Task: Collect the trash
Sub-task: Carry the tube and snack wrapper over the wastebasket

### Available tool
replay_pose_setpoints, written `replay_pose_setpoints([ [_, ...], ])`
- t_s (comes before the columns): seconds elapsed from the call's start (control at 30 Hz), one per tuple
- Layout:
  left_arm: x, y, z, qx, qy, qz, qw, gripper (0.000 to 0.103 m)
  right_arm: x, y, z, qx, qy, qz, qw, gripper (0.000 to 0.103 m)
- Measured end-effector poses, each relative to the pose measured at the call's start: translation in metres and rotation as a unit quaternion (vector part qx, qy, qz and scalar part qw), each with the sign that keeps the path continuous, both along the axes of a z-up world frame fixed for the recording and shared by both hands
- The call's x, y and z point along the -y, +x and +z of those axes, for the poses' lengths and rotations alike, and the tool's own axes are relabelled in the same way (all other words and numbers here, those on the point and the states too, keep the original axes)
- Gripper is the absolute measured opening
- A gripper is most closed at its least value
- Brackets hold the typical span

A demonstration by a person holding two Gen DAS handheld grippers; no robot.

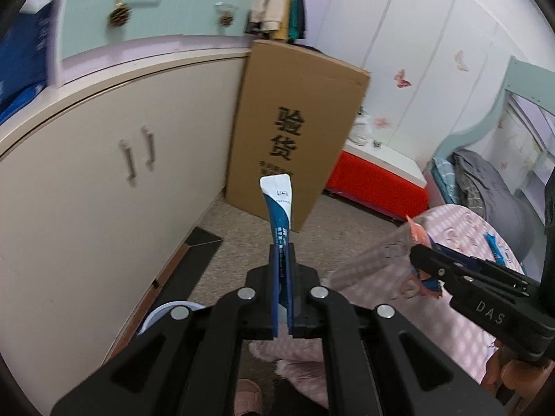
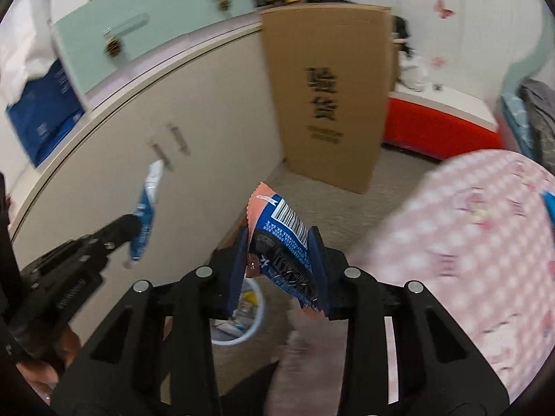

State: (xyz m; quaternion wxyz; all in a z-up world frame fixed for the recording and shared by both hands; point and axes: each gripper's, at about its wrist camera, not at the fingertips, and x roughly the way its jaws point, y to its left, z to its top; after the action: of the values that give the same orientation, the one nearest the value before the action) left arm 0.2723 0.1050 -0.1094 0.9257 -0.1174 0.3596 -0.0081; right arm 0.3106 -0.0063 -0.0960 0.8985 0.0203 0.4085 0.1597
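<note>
My left gripper (image 1: 282, 253) is shut on a blue and white tube-shaped wrapper (image 1: 279, 204) that sticks up from between its fingers. It also shows in the right wrist view (image 2: 145, 215), held by the left gripper (image 2: 133, 225). My right gripper (image 2: 281, 239) is shut on an orange and blue snack wrapper (image 2: 281, 232) with a barcode. The right gripper (image 1: 416, 254) shows at the right of the left wrist view with its wrapper (image 1: 378, 260). A round white trash bin (image 2: 242, 312) with rubbish in it stands on the floor below both grippers; its rim shows in the left wrist view (image 1: 163, 312).
A cream cabinet (image 1: 104, 180) with two handles stands to the left. A tall cardboard box (image 1: 298, 128) leans at its far end. A table with a pink checked cloth (image 2: 468, 242) is at the right. A red and white chest (image 1: 378, 173) stands behind.
</note>
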Motion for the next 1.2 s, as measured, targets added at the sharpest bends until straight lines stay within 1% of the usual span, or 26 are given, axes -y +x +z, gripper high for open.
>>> replay_pose_setpoints([
  [0.1,-0.026,-0.003,-0.008,-0.009,0.005,0.019,0.9998,0.003,-0.04,-0.001,-0.007,-0.003,-0.002,0.03,1.0,0.034],
  [0.17,-0.047,-0.004,-0.016,-0.018,0.003,0.035,0.9992,0.003,-0.06,0.001,-0.013,-0.009,0.002,0.043,0.999,0.034],
  [0.3,-0.076,-0.005,-0.035,-0.035,0.008,0.056,0.9977,0.003,-0.091,0.004,-0.029,-0.021,0.006,0.061,0.998,0.034],
  [0.47,-0.102,-0.003,-0.066,-0.067,0.01,0.073,0.995,0.003,-0.114,0.008,-0.051,-0.044,0.016,0.072,0.996,0.034],
  [0.57,-0.11,-0.001,-0.081,-0.082,0.013,0.078,0.9935,0.004,-0.12,0.011,-0.062,-0.053,0.017,0.075,0.996,0.034],
  [0.7,-0.119,0.004,-0.099,-0.1,0.006,0.084,0.9914,0.005,-0.124,0.012,-0.074,-0.063,0.019,0.075,0.995,0.034],
  [0.73,-0.12,0.005,-0.102,-0.104,0.005,0.085,0.9909,0.007,-0.123,0.012,-0.075,-0.064,0.02,0.075,0.995,0.034],
  [0.8,-0.123,0.007,-0.108,-0.112,0.005,0.092,0.9895,0.026,-0.123,0.012,-0.079,-0.069,0.02,0.073,0.995,0.034],
  [0.83,-0.125,0.006,-0.109,-0.112,0.006,0.096,0.9891,0.048,-0.122,0.013,-0.081,-0.071,0.021,0.073,0.995,0.034],
  [0.87,-0.127,0.005,-0.111,-0.109,0.01,0.104,0.9886,0.057,-0.121,0.013,-0.082,-0.074,0.021,0.073,0.994,0.034],
  [1.0,-0.13,0.004,-0.114,-0.112,0.011,0.108,0.9877,0.06,-0.12,0.013,-0.085,-0.077,0.02,0.072,0.994,0.034],
  [1.2,-0.129,0.002,-0.111,-0.108,0.017,0.11,0.9878,0.065,-0.123,0.012,-0.086,-0.079,0.02,0.074,0.994,0.034],
])
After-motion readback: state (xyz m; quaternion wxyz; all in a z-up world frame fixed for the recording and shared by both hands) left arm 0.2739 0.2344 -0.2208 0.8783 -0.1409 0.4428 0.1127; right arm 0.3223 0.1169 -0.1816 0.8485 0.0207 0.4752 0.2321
